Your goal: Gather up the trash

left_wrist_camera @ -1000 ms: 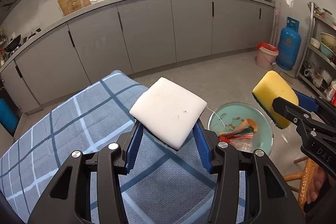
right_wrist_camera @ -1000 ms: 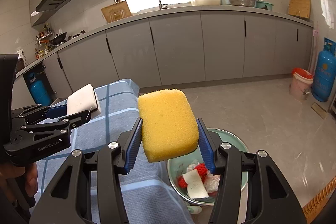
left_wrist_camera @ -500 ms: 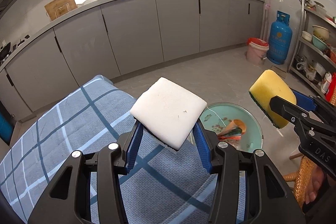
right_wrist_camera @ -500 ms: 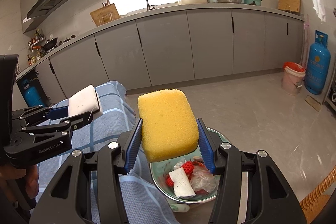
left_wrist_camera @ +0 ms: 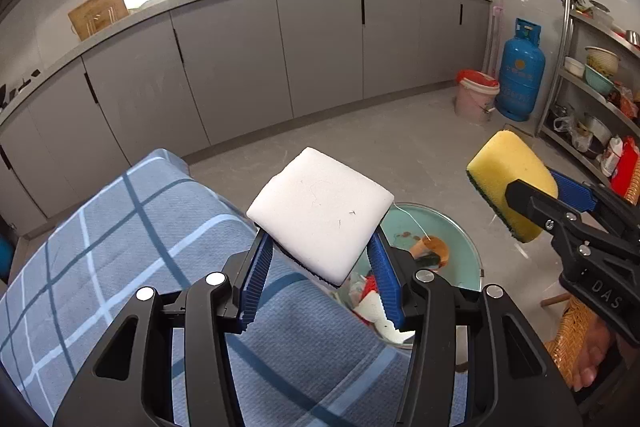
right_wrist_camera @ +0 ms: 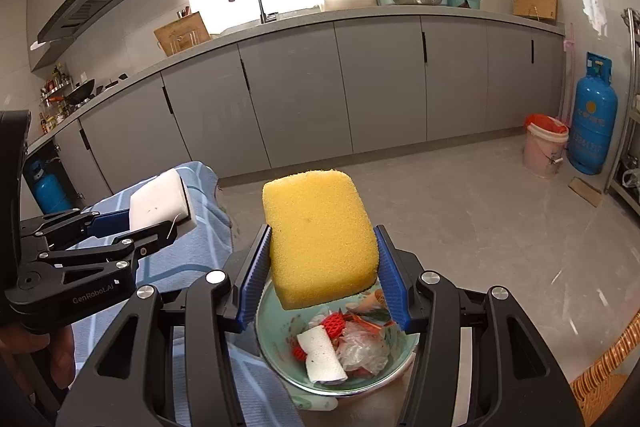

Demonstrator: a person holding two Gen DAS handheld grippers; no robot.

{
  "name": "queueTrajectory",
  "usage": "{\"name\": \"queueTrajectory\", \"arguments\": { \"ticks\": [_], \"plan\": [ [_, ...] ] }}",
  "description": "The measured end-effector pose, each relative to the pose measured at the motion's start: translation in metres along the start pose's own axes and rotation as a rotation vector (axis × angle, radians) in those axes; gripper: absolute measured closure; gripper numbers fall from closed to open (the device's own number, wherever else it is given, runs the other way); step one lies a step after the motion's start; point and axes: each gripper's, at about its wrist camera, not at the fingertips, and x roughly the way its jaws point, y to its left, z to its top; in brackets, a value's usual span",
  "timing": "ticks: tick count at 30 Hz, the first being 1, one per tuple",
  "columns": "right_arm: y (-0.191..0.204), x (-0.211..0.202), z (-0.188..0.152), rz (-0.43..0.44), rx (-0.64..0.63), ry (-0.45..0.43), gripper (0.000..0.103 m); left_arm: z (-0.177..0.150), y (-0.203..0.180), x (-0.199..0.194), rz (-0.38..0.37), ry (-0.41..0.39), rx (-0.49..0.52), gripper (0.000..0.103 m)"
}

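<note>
white sponge (left_wrist_camera: pixel 320 213) pinched in left gripper (left_wrist_camera: pixel 320 269); porous yellow sponge (right_wrist_camera: pixel 322 237), right gripper (right_wrist_camera: pixel 322 273) pinching it, teal bowl (right_wrist_camera: pixel 268 323) at 6 o'clock.

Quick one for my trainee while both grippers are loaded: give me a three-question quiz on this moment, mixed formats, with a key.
1. True or false: the left gripper grips a white sponge.
2. Multiple choice: the yellow sponge in the right gripper is A) resting in the basin, B) held in the air above the green basin, C) lying on the checked cloth.
3. Fill in: the basin already holds a crumpled ____ towel.

Key: 1 true; 2 B; 3 paper
</note>
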Motion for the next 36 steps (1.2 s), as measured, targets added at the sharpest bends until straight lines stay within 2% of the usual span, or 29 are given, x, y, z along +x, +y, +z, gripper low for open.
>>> {"name": "queueTrajectory", "arguments": {
  "ticks": [18,19,21,22,23,24,29,32,36],
  "plan": [
    [-0.024,0.037,-0.006,-0.018,0.017,0.047,0.050,-0.003,-0.016,0.050,-0.037,0.066,0.005,0.052],
    [-0.025,0.039,-0.007,-0.014,0.021,0.051,0.049,-0.004,-0.016,0.051,-0.036,0.069,0.005,0.050],
    [-0.028,0.040,-0.009,-0.018,0.035,0.032,0.033,-0.004,-0.017,0.053,-0.031,0.072,0.004,0.044],
    [-0.029,0.040,-0.010,-0.024,0.040,0.026,0.027,-0.005,-0.016,0.053,-0.030,0.075,0.001,0.038],
    [-0.031,0.040,-0.011,-0.031,0.045,0.028,0.027,-0.005,-0.016,0.053,-0.024,0.075,-0.001,0.033],
    [-0.033,0.041,-0.012,-0.034,0.052,0.030,0.027,-0.005,-0.015,0.053,-0.013,0.073,-0.004,0.024],
    [-0.037,0.030,-0.017,-0.045,0.086,0.017,0.020,-0.006,-0.010,0.047,-0.005,0.069,-0.006,0.023],
    [-0.036,0.020,-0.018,-0.045,0.100,0.006,0.018,-0.008,-0.007,0.038,0.004,0.056,-0.009,0.017],
    [-0.030,-0.002,-0.017,-0.049,0.112,-0.030,0.014,-0.013,0.000,0.019,0.021,0.031,-0.025,0.014]
  ]
}}
